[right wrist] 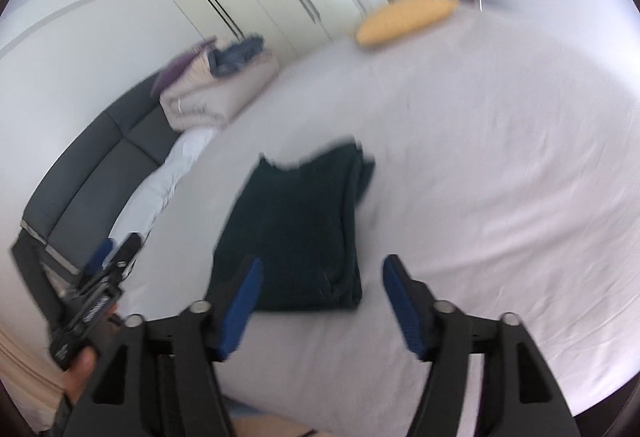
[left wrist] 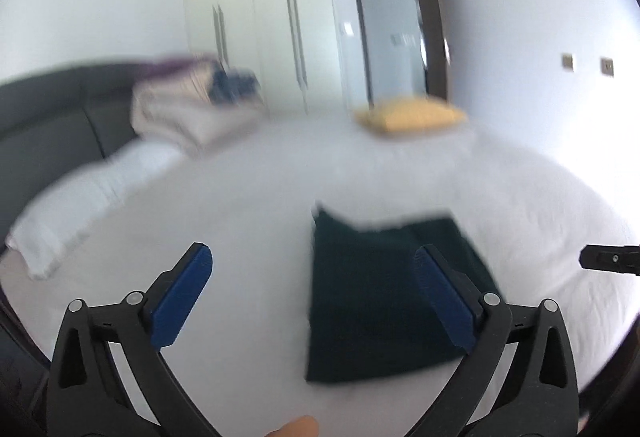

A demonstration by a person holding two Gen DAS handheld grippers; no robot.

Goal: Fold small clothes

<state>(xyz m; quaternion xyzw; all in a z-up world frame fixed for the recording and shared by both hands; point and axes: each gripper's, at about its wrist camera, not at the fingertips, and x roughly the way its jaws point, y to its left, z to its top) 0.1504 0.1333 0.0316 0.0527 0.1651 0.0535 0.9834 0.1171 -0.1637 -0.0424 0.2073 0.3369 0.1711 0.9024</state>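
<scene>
A dark green folded garment (left wrist: pixel 372 289) lies flat on the white bed sheet (left wrist: pixel 240 197); it also shows in the right wrist view as the garment (right wrist: pixel 300 233). My left gripper (left wrist: pixel 314 257) stands wide open above the sheet, its blue pads apart and nothing between them; the garment lies below its right finger. My right gripper (right wrist: pixel 322 271) is open too, hovering over the garment's near edge without touching it. The left gripper (right wrist: pixel 116 253) appears at the left of the right wrist view, held by a hand. Both views are motion-blurred.
A yellow pillow (left wrist: pixel 412 115) lies at the far side of the bed. A pile of folded beige bedding and clothes (left wrist: pixel 192 105) sits by the grey headboard (left wrist: pixel 48 117). White wardrobes (left wrist: pixel 272 37) and a doorway stand behind. The right gripper's tip (left wrist: pixel 608 261) pokes in.
</scene>
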